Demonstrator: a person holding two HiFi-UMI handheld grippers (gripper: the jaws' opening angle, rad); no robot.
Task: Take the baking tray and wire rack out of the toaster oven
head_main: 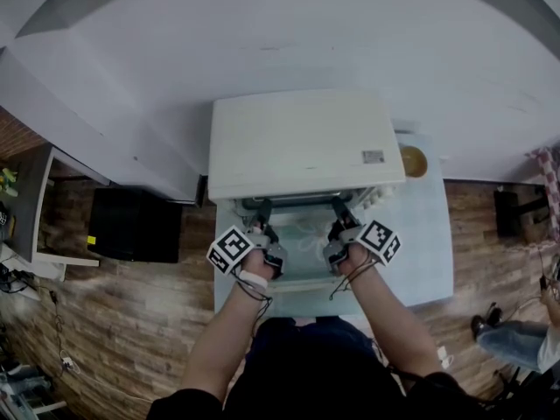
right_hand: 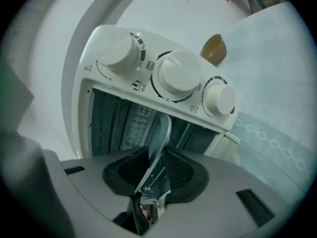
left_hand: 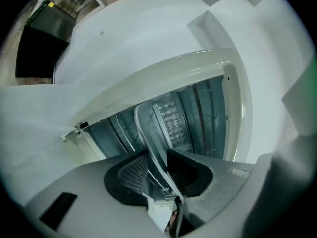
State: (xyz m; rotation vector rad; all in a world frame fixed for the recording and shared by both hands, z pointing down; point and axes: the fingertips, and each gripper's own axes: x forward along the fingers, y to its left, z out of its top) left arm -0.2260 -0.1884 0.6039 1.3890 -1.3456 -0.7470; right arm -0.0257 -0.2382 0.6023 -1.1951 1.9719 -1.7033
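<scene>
Person's forearms (head_main: 229,322), lower centre. Left gripper (head_main: 260,224) and right gripper (head_main: 339,224): jaws part-closed, each pair pinching the front rim of the baking tray (left_hand: 147,128), which sits in the mouth of the toaster oven (head_main: 302,143). Oven backs onto a white wall, upper frame. Bare table (head_main: 429,252) to its right; brown bowl (head_main: 413,160) by the oven's upper right corner.

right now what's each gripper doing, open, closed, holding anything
Left gripper: closed on the rim of the baking tray.
Right gripper: closed on the baking tray's rim too.
</scene>
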